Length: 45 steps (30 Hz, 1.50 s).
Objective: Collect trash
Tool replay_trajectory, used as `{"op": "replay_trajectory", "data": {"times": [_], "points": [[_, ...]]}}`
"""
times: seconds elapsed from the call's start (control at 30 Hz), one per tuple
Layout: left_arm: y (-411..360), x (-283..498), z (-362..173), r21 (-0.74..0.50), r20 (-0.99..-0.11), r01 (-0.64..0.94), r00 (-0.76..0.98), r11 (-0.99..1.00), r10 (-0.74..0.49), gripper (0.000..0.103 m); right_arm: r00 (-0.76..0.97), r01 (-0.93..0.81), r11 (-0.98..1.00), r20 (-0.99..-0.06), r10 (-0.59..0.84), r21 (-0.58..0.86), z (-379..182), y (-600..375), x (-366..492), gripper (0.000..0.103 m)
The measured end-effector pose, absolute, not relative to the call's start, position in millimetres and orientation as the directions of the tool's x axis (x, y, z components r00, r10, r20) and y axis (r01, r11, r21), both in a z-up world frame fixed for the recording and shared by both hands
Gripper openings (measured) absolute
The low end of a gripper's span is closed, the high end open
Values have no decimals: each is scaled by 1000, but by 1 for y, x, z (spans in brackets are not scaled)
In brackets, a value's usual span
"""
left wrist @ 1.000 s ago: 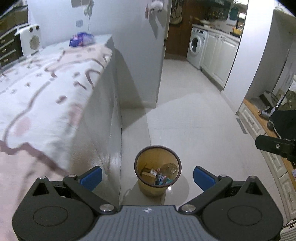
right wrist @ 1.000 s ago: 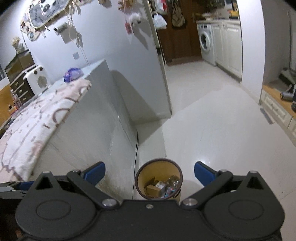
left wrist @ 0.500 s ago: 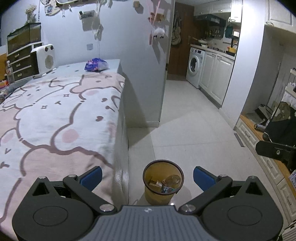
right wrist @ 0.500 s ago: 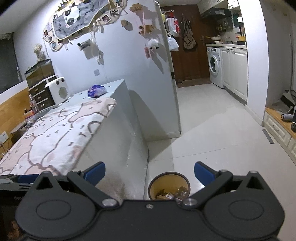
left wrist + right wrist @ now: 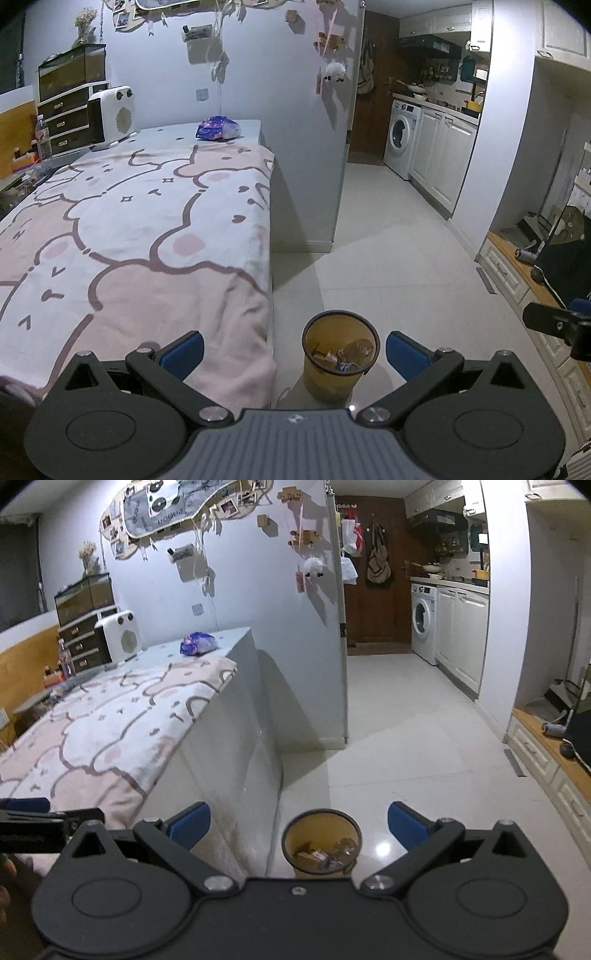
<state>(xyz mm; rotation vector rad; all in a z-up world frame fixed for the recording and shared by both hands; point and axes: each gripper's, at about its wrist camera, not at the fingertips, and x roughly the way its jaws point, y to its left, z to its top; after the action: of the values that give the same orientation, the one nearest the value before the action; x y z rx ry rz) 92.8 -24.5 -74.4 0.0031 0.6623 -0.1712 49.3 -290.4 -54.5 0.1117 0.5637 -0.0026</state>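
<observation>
Both tongs wide open, nothing held, nothing touched. Left tongs (image 5: 294, 350) and right tongs (image 5: 298, 823) pointing forward over the near end of the bed, blue pads spread far apart in each view. Likely next trash: crumpled blue-purple wrapper (image 5: 218, 129) on the bare pale ledge past the far end of the pink blanket (image 5: 140, 236), beside the white heater (image 5: 112, 114). Lies well ahead of both tongs and to the left of centre, more so in the right wrist view (image 5: 199, 643). Long axis roughly crosswise to the approach, so a straight-in pinch across the short side looks workable. Left tongs judged nearer, already above the blanket; right tongs off the bed edge, over the floor. Trash bin (image 5: 340, 360) on the floor just beside the bed corner, below and between the pads in both views (image 5: 320, 845), some scraps already inside. Task looks partly done; judged step: reach forward along the bed to the wrapper, then back to the bin. Risk: light wrapper sliding away on the smooth ledge when pinched.
</observation>
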Motion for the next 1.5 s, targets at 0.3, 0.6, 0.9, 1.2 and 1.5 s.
{"op": "replay_trajectory", "data": {"times": [0.3,0.6,0.9,1.2,1.5], "points": [[-28,79,-78,-27,-626,166,766,986,-146,103,844,28,997,-536,11,66,-55,-284,33,103],[-31,67,-77,-20,-630,173,762,985,-146,103,834,42,997,-552,-1,62,-59,-289,16,103],[-30,58,-74,-24,-619,170,772,985,-148,103,829,60,997,-559,-20,54,-59,-293,7,103],[-31,54,-73,-16,-617,180,772,984,-152,103,820,77,997,-570,-45,31,-61,-291,5,103],[-33,53,-73,-19,-619,181,770,983,-154,103,819,81,996,-571,-49,30,-61,-293,3,103]]}}
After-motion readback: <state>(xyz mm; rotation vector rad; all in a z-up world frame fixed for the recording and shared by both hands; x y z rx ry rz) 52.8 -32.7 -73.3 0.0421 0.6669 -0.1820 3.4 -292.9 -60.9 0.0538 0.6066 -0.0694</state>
